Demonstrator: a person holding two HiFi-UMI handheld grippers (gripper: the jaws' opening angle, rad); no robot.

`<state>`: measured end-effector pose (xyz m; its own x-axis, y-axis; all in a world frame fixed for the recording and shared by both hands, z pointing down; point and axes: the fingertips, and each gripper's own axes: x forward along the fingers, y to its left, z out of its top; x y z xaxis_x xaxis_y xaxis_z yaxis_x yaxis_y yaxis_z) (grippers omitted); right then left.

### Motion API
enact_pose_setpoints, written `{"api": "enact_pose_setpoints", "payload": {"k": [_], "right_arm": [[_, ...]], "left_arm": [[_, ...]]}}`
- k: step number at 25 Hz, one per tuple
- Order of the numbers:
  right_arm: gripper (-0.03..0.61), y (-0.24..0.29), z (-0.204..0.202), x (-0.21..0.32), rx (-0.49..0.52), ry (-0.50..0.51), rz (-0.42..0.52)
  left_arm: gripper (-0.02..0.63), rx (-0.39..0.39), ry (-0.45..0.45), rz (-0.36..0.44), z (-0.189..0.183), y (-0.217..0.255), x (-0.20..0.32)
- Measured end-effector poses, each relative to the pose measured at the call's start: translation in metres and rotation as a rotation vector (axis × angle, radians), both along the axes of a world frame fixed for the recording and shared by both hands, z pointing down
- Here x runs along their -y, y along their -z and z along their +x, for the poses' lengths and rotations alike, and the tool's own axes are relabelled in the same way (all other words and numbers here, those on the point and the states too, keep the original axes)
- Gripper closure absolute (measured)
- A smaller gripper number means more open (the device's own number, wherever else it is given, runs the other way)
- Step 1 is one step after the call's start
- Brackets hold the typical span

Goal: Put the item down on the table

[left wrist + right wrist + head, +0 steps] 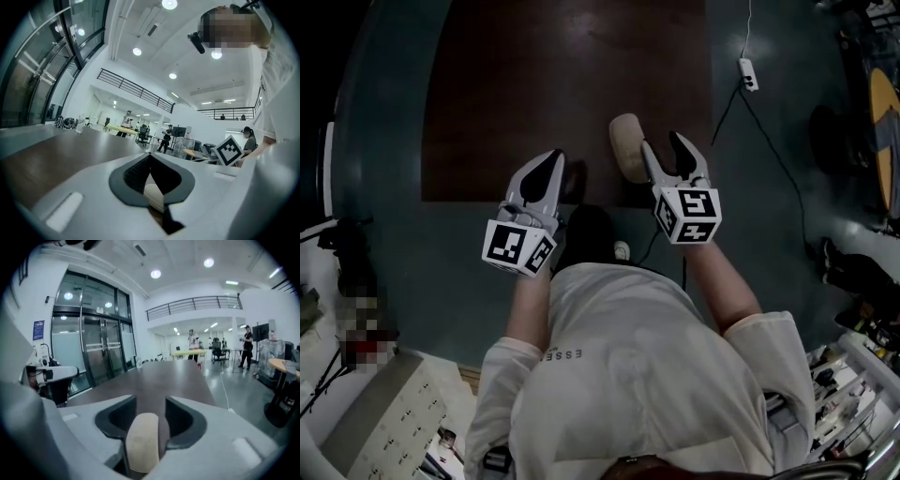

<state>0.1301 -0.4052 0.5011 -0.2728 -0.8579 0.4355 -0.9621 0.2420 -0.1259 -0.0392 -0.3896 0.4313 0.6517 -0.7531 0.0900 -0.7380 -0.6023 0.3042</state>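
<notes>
The item [626, 145] is a beige, rounded oblong at the near edge of the dark brown table [534, 84]. My right gripper [664, 145] hovers over it, its left finger overlapping the item's right side. In the right gripper view the item [143, 441] stands between the jaws of the right gripper [151, 399], against the left one. A strip of table shows between the item and the right jaw, so the right gripper is open. My left gripper [551, 159] is at the table's near edge to the left. The left gripper [150, 154] is shut, tips touching, and holds nothing I can make out.
A white power strip [749, 73] and its cable lie on the floor right of the table. A dark object [591, 234] sits on the floor between my arms. Shelves of clutter [853, 375] stand at the lower right. Glass doors [98, 348] and distant people are beyond the table.
</notes>
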Motion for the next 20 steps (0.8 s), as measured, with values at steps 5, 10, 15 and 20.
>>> {"api": "enact_pose_setpoints", "payload": {"k": [5,10,15,20], "right_arm": [[0.591,0.071,0.028,-0.038,0.02,-0.081,0.201],[0.592,0.108,0.05,-0.087,0.044,-0.079,0.291],[0.591,0.11,0.055,-0.14,0.051,-0.056,0.276],[0.591,0.1,0.06,-0.184,0.051,-0.053,0.228]], "left_arm": [[0.597,0.0,-0.011,0.092,0.011,0.033,-0.035],[0.597,0.018,-0.018,0.154,0.03,0.062,-0.082],[0.597,0.024,-0.011,0.167,0.036,0.073,-0.138],[0.597,0.019,-0.017,0.148,0.043,0.069,-0.181]]}}
